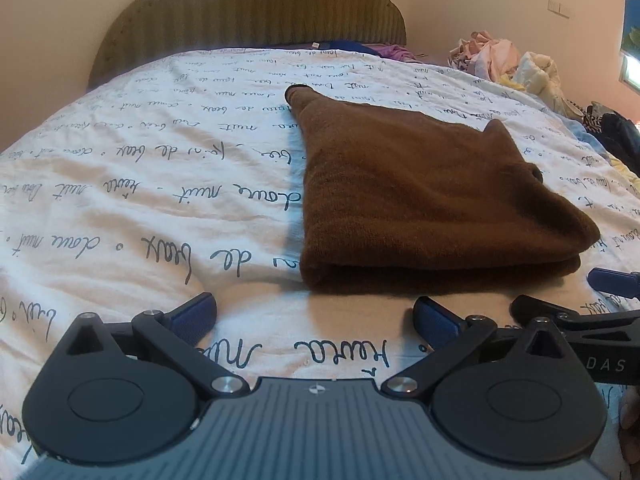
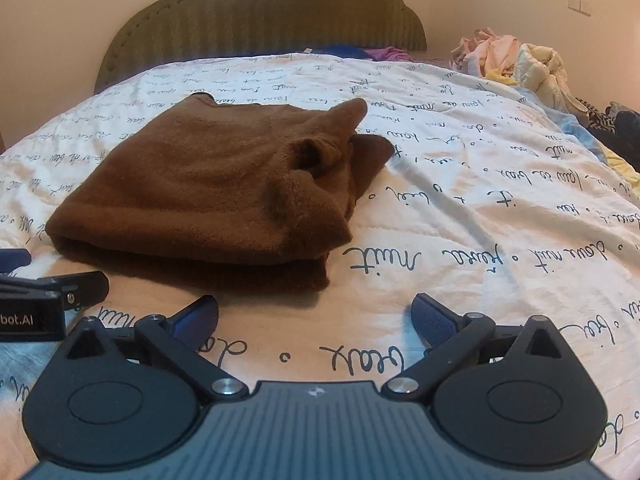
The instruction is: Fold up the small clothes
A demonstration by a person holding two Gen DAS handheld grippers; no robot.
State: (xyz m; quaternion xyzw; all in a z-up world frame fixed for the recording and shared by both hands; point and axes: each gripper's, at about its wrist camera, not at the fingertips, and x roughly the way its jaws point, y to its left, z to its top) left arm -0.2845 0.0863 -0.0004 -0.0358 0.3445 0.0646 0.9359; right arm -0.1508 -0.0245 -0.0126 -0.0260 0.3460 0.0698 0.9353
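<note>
A brown fleece garment (image 1: 420, 200) lies folded on the white bedspread (image 1: 140, 200), its doubled edge facing me. My left gripper (image 1: 314, 316) is open just short of that near edge, nothing between its blue pads. In the right wrist view the same brown garment (image 2: 208, 184) sits ahead and to the left, with a sleeve opening and a loose flap at its right side. My right gripper (image 2: 316, 314) is open over the white bedspread (image 2: 480, 220), near the garment's front right corner. Each gripper shows at the edge of the other's view.
A green padded headboard (image 1: 256, 16) stands at the far end of the bed. A heap of pale clothes (image 1: 508, 64) lies at the back right, with dark items (image 1: 616, 132) beside it. Blue and purple fabric (image 2: 368, 53) lies by the headboard.
</note>
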